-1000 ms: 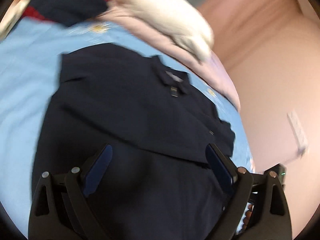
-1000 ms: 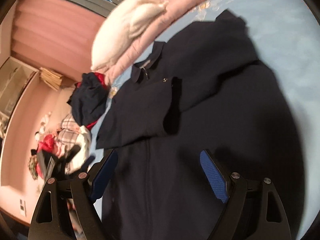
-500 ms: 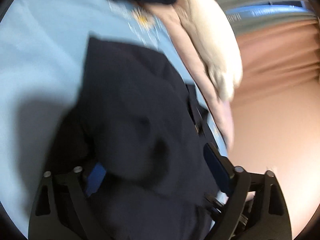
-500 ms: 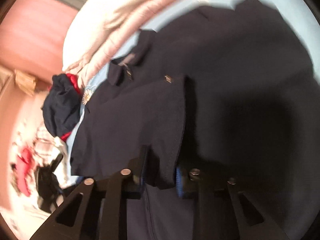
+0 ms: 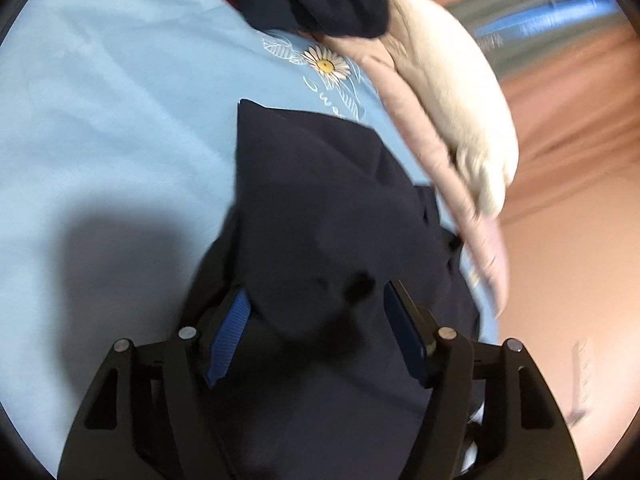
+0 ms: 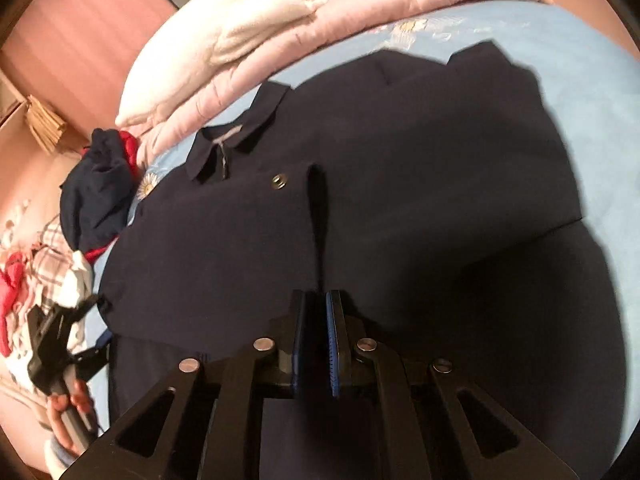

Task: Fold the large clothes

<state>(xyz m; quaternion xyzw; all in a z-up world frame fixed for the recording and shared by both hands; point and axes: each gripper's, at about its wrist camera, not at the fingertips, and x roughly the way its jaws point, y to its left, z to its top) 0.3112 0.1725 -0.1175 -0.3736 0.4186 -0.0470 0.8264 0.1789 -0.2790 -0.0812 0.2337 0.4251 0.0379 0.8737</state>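
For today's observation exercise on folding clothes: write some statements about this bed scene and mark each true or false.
1. The right gripper is shut on the navy jacket. True.
2. The jacket lies on a green sheet. False: the sheet is light blue.
3. A white pillow lies beyond the collar. True.
4. The left gripper is fully shut. False: its jaws stand apart, with fabric bunched between them.

Home bedroom, blue daisy-print bedsheet [image 5: 100, 120], pink quilt [image 6: 400, 4], white pillow [image 6: 240, 36], heaped laundry [image 6: 48, 248]
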